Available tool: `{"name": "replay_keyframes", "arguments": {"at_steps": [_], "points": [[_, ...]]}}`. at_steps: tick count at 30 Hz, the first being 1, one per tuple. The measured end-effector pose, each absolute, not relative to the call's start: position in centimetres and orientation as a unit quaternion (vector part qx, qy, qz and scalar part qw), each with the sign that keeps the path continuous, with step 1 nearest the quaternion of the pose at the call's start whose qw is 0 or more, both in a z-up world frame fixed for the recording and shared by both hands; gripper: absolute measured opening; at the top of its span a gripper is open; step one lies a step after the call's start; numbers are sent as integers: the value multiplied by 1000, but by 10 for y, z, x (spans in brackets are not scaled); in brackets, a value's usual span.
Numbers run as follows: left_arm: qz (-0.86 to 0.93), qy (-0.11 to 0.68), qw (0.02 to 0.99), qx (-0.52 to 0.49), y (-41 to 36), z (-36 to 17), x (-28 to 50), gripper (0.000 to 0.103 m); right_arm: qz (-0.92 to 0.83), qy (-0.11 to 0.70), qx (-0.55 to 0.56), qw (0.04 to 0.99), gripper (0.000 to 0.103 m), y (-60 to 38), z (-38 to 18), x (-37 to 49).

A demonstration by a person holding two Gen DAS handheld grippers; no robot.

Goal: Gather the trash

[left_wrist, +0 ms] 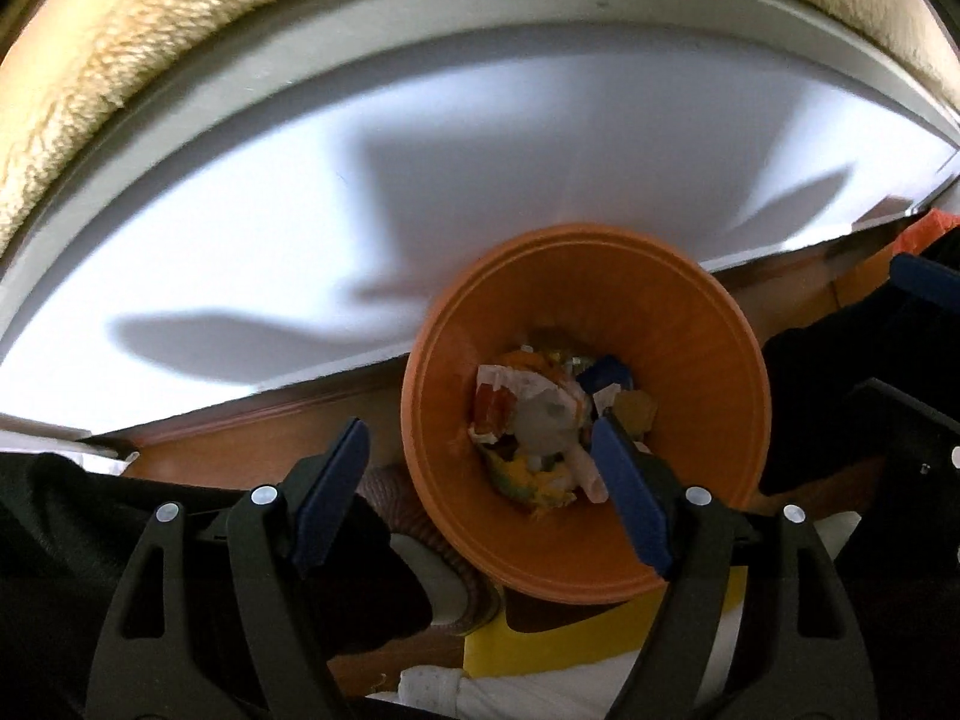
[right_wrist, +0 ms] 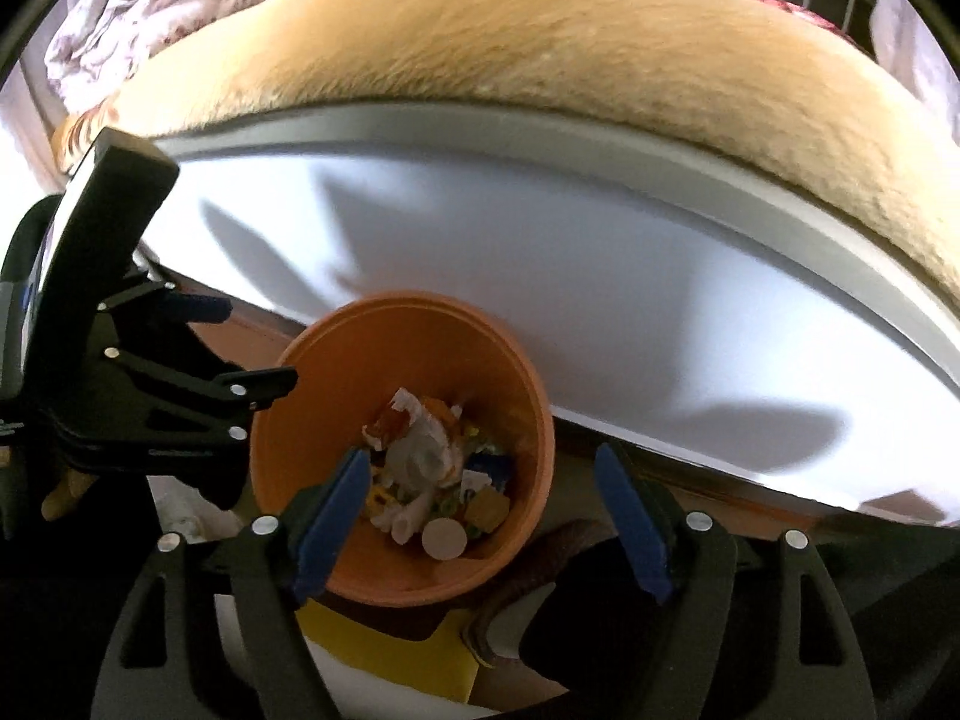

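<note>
Trash lies in the orange bin directly below both tools; left tool and right tool gape wide, holding nothing.

A: What lies along the far edge of the white table?
B: A tan fuzzy blanket, running its length.
A: Beyond the blanket's left end?
B: A floral quilt, bunched; near the table's front edge, something yellow.
</note>
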State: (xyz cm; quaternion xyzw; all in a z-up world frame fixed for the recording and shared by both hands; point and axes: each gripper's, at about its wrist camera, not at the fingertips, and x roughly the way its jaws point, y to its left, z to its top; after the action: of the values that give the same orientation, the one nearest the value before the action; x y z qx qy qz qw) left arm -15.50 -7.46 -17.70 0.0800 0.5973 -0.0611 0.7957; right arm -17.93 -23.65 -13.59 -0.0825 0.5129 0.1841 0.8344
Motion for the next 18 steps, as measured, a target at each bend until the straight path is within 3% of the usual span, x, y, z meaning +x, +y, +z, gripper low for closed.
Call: {"name": "replay_keyframes", "arguments": {"at_steps": [4,7,10,13,18], "points": [[-54,575,813,71,-70,-161,-156,75,176,464,-63,866,82,-241,-113,-188],[-41,517,852,71,-66,-129,-160,75,161,365,-27,916,98,-253,-74,-200],[-5,441,894,80,-64,-89,-163,92,122,252,-10,960,98,-263,-32,-207],[5,391,918,65,-60,-54,-157,92,78,188,-10,979,98,-270,2,-191],[32,334,941,54,-55,-15,-132,93,36,161,-20,986,98,-261,22,-147]]}}
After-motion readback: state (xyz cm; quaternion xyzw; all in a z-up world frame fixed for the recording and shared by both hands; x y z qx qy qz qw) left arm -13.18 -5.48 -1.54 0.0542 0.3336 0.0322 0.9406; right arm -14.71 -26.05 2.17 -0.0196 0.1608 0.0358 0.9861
